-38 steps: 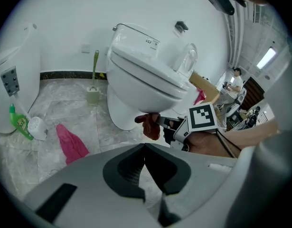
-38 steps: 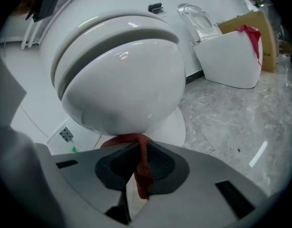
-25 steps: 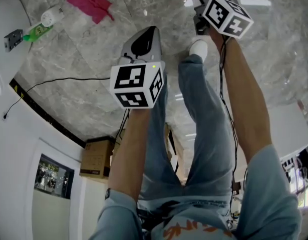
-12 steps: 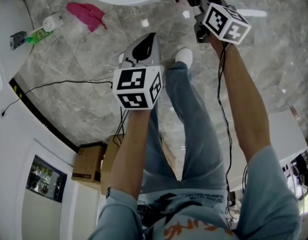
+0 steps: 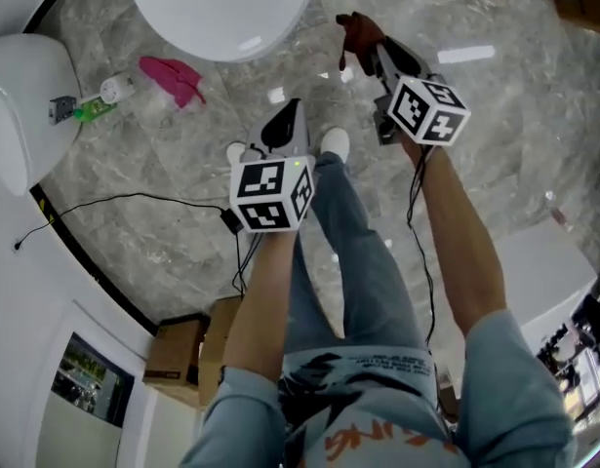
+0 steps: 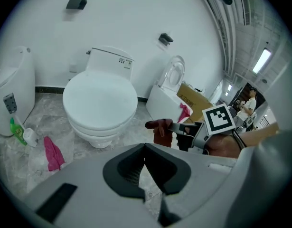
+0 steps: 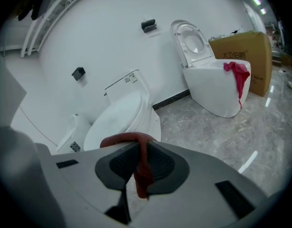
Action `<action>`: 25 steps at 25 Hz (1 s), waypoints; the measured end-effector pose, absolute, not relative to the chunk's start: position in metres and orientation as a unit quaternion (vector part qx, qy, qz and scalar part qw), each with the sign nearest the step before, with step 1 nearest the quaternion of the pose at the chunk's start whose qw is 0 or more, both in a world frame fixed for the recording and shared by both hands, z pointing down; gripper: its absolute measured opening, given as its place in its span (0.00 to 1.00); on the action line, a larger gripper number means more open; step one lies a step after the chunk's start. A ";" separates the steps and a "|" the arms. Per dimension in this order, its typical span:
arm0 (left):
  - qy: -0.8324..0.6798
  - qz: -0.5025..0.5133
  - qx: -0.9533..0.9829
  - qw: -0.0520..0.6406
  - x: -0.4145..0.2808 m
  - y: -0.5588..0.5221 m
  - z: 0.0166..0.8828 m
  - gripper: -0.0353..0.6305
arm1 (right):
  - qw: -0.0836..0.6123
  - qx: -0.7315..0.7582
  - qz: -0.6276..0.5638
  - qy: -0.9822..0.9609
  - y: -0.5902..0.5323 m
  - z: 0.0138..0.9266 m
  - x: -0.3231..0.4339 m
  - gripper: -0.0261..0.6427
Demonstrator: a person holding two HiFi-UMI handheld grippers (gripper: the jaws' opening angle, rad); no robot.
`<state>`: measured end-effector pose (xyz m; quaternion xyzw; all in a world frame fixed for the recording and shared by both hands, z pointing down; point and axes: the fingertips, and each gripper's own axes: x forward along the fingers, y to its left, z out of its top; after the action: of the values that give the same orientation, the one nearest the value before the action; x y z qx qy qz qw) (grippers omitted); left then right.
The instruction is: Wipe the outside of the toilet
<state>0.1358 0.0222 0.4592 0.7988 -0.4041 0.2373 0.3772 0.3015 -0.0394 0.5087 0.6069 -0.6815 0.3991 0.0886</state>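
The white toilet (image 5: 221, 8) with its lid down stands just ahead of me, seen front-on in the left gripper view (image 6: 100, 99) and to the left in the right gripper view (image 7: 122, 115). My right gripper (image 5: 376, 55) is shut on a dark red cloth (image 5: 358, 32), which hangs between its pads (image 7: 142, 167). It is held above the floor to the right of the toilet bowl, not touching it. My left gripper (image 5: 285, 120) is shut and holds nothing (image 6: 146, 167), lower and to the left of the right one (image 6: 183, 127).
A pink rag (image 5: 173, 76) and a green bottle (image 5: 85, 110) lie on the marble floor left of the toilet, beside another white fixture (image 5: 21, 96). A second toilet (image 7: 212, 89) with raised lid, draped with a red cloth (image 7: 238, 77), stands right, near a cardboard box (image 7: 245, 51).
The person has stepped towards the toilet, so more of its lid shows at the top of the head view. Both grippers came along; the right one still holds the cloth.
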 end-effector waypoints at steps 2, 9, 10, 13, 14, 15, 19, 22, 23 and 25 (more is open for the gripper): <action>-0.413 0.231 0.795 0.380 0.134 0.022 0.438 0.04 | 0.090 0.607 0.397 -0.683 -0.032 0.485 0.304 0.11; -0.451 0.180 0.797 0.359 0.131 -0.005 0.349 0.04 | 0.068 0.607 0.349 -0.711 -0.044 0.371 0.310 0.11; -0.456 0.173 0.797 0.355 0.131 -0.008 0.335 0.04 | 0.063 0.606 0.341 -0.716 -0.046 0.355 0.309 0.11; -0.467 0.154 0.801 0.342 0.128 -0.012 0.297 0.04 | 0.050 0.604 0.315 -0.730 -0.050 0.308 0.303 0.11; -0.469 0.150 0.802 0.339 0.127 -0.011 0.286 0.04 | 0.046 0.604 0.306 -0.734 -0.050 0.293 0.301 0.11; -0.472 0.145 0.802 0.336 0.124 -0.009 0.274 0.04 | 0.042 0.604 0.298 -0.738 -0.050 0.279 0.298 0.11; -0.491 0.116 0.796 0.333 0.110 -0.009 0.219 0.04 | 0.023 0.606 0.268 -0.749 -0.050 0.213 0.289 0.11; -0.507 0.075 0.802 0.307 0.106 -0.025 0.161 0.04 | 0.012 0.598 0.229 -0.768 -0.057 0.157 0.287 0.11; -0.510 0.064 0.806 0.295 0.108 -0.031 0.143 0.04 | 0.005 0.598 0.216 -0.772 -0.059 0.137 0.290 0.11; -0.516 0.045 0.812 0.269 0.108 -0.041 0.107 0.04 | -0.015 0.598 0.190 -0.779 -0.064 0.099 0.293 0.11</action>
<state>0.1084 -0.0410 0.1067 0.8121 -0.5158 0.0448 0.2691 0.2927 -0.0641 0.0990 0.5978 -0.7788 0.1896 -0.0147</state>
